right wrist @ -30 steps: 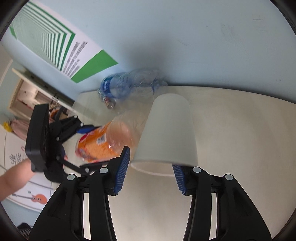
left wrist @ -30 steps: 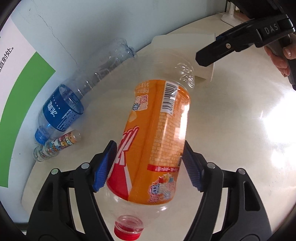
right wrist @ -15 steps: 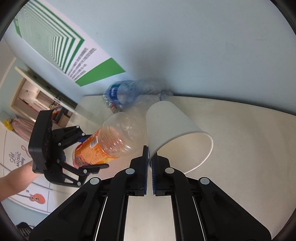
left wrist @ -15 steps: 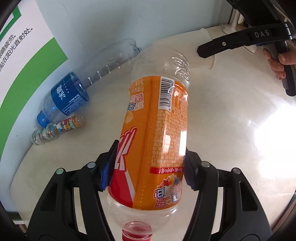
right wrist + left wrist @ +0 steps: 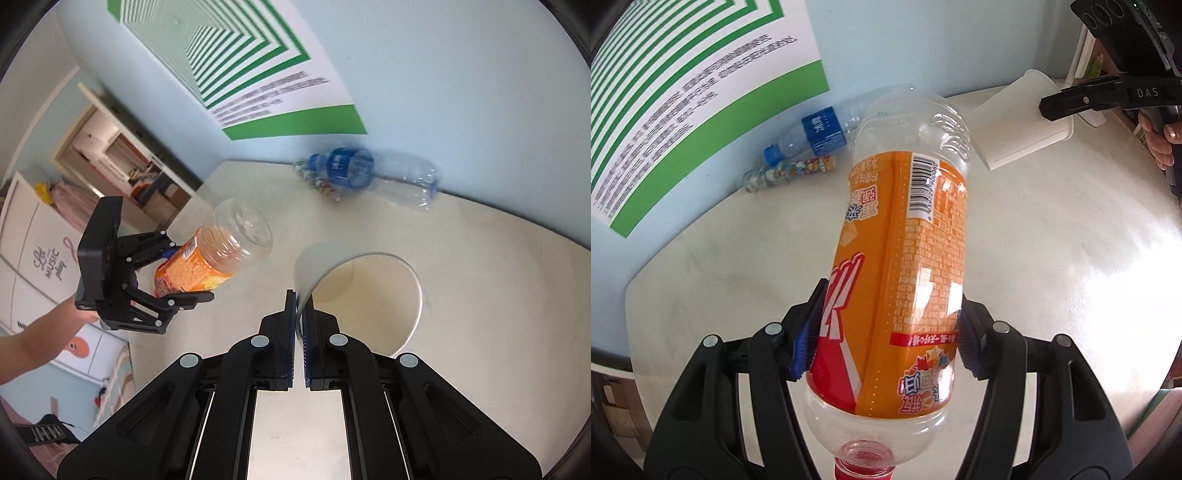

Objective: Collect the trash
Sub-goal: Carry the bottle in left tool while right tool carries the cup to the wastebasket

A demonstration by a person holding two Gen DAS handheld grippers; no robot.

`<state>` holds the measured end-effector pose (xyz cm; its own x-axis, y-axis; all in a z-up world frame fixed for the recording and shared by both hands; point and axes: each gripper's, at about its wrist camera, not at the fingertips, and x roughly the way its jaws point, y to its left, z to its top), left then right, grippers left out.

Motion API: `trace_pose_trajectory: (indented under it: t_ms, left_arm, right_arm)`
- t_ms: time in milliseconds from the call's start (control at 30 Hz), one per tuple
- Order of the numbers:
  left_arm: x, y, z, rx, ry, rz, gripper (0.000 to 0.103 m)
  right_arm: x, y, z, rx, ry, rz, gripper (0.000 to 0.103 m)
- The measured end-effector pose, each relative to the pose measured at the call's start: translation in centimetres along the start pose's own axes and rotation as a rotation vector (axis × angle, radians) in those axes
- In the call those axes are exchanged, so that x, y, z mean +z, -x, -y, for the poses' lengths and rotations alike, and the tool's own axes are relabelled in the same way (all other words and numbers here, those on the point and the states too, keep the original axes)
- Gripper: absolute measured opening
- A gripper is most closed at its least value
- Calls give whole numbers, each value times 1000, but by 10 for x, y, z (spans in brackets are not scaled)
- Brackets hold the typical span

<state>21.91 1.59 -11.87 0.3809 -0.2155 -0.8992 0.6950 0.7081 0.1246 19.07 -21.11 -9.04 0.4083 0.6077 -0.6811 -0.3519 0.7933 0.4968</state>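
My left gripper point(image 5: 886, 332) is shut on an empty orange-labelled plastic bottle point(image 5: 905, 258), lifted above the white table point(image 5: 1071, 258), with its red cap toward the camera. The same orange-labelled bottle point(image 5: 210, 258) and left gripper point(image 5: 177, 280) show in the right wrist view at the left. My right gripper point(image 5: 300, 314) is shut on the rim of a white paper cup point(image 5: 373, 291), which is raised and tilted with its open mouth toward the camera. That cup point(image 5: 1023, 118) appears at the upper right of the left wrist view, pinched by the right gripper point(image 5: 1049, 107).
A clear water bottle with a blue label point(image 5: 827, 133) point(image 5: 365, 173) lies by the wall, beside a small tube with colourful print point(image 5: 790, 171). A green-and-white poster point(image 5: 683, 92) hangs on the blue wall. A person's hand point(image 5: 1160, 136) holds the right gripper.
Right jaws closed onto the cup's rim, then lifted and tilted it. Left jaws clamped on the orange bottle and raised it off the table; both cameras now sit higher.
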Motion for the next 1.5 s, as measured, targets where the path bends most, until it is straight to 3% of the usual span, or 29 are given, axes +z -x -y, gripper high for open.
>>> trace_pose_trajectory:
  t_ms: [200, 400, 567, 733, 900, 1033, 1167, 1367, 1500]
  left_arm:
    - [-65, 54, -16, 81, 123, 3, 59]
    - [-150, 102, -33, 178, 263, 8, 59]
    - [-239, 142, -48, 250, 395, -1, 59]
    - [-349, 191, -57, 320, 546, -7, 59]
    - [-464, 229, -56, 379, 722, -46, 59]
    - [-560, 250, -44, 413, 884, -93, 59]
    - [-647, 255, -24, 407, 1018, -158, 59]
    - [-742, 229, 8, 363, 1162, -237, 59]
    - [-790, 200, 25, 311, 1233, -285, 59]
  right_arm:
    - [9, -29, -65, 83, 120, -60, 4]
    - [10, -74, -154, 181, 261, -138, 4]
    - [0, -114, -245, 264, 388, -193, 4]
    - [-18, -163, -342, 359, 483, -260, 4]
    - [-62, -220, -453, 473, 591, -364, 4]
    - [-117, -264, -535, 560, 666, -468, 4]
    - [-177, -302, -593, 616, 709, -578, 4]
    - [-268, -362, -637, 616, 736, -754, 4]
    - [-330, -400, -638, 549, 786, -860, 4]
